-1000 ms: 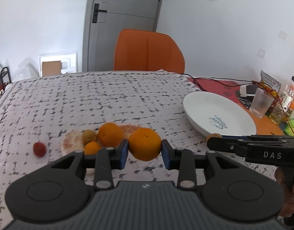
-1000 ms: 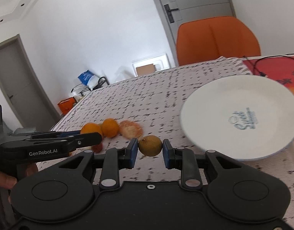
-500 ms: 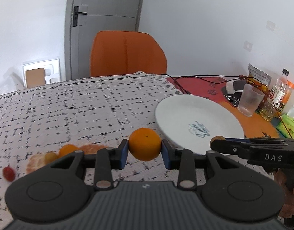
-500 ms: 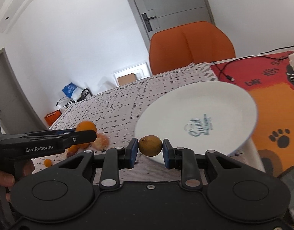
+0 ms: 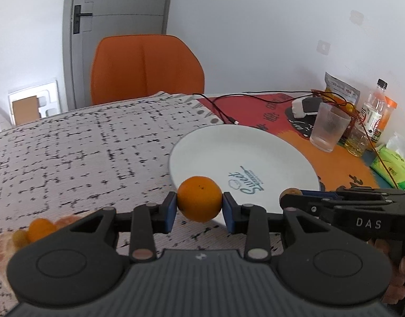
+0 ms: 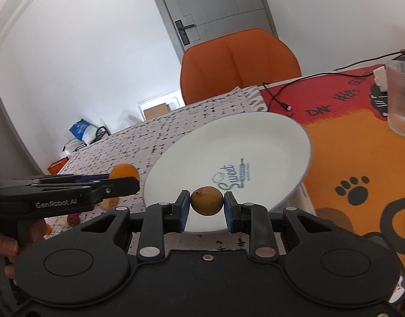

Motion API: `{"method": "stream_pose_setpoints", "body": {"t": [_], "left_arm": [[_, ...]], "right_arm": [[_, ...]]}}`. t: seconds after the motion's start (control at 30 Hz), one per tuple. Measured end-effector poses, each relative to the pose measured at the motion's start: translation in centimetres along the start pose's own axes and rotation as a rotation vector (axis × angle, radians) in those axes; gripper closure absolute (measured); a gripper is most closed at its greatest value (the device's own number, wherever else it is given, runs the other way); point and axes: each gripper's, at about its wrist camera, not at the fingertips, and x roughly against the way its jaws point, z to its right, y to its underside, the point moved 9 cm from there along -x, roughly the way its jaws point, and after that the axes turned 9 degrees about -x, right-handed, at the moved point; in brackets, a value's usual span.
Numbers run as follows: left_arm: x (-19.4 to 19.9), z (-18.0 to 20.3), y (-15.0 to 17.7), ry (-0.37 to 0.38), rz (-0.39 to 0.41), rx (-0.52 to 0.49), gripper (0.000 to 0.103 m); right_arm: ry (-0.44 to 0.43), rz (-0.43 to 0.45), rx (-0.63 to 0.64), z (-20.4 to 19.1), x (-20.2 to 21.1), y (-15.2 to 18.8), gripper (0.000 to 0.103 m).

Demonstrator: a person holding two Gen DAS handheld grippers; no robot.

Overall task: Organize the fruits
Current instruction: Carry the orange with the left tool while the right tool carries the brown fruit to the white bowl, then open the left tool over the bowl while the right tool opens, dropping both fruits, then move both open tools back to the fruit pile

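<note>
My left gripper [image 5: 199, 208] is shut on an orange [image 5: 199, 198] and holds it in the air at the near left rim of the white plate [image 5: 215, 148]. My right gripper [image 6: 206, 208] is shut on a small yellow-brown fruit [image 6: 206, 201] and holds it over the near rim of the same plate [image 6: 268, 137]. The plate bears no fruit. Each gripper shows from the side in the other's view, the left one with its orange [image 6: 124, 172]. Peeled citrus and small fruits [image 5: 30, 233] lie on the speckled cloth at the lower left.
A plastic cup [image 5: 328, 126], bottles [image 5: 373, 113], a snack bag and cables stand on the orange mat right of the plate. An orange chair [image 5: 147, 68] stands at the table's far side. A small red fruit [image 6: 73, 219] lies near the left gripper.
Both grippers have carried their fruits to the right, from over the fruit pile to the near rim of the plate. The plate now looks larger and closer in both views.
</note>
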Motion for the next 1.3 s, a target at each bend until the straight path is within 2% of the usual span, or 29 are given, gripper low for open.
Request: {"method": "stream_pose_setpoints", "body": {"t": [0.3,0.47,0.63,0.77,0.93,0.97,1.03,1.17,1.23,1.3], "left_arm": [[-2.1,1.4,-0.1,0.042,-0.015,-0.016,0.068],[-2.7,1.4,-0.2,0.055,-0.030,0.008,0.068],[-1.6,0.9,-0.4,0.033,-0.009,0.011,0.067],[-0.7,0.5,-0.6,0.031,0.007,0.029,0.065],[0.1,-0.3,-0.4,-0.001,0.002,0.037,0.063],[0.3,-0.5,-0.3,-0.005,0.001,0.042,0.062],[0.7,-1.2,-0.1,-0.035,-0.002,0.056,0.049],[1.9,-2.8,0.3,-0.109,0.013,0.083,0.035],[2.7,-3.8,0.5,-0.144,0.021,0.098,0.026],[3.6,-4.8,0.8,-0.176,0.030,0.110,0.022]], "right_arm": [[0.032,0.012,0.000,0.4,0.4,-0.2,0.077],[0.042,0.012,0.010,0.3,0.4,-0.3,0.077],[0.051,0.009,0.002,0.4,0.2,-0.1,0.077],[0.046,0.004,-0.010,0.4,0.0,0.0,0.072],[0.043,0.011,-0.015,0.2,0.2,0.0,0.072],[0.042,0.011,-0.017,0.2,0.3,-0.1,0.072],[0.039,0.010,-0.016,0.0,0.3,-0.1,0.070],[0.019,0.009,-0.008,-0.7,0.4,-0.1,0.059],[0.003,0.009,-0.001,-1.3,0.4,-0.1,0.057],[-0.012,0.007,0.008,-1.9,0.3,-0.1,0.054]]}}
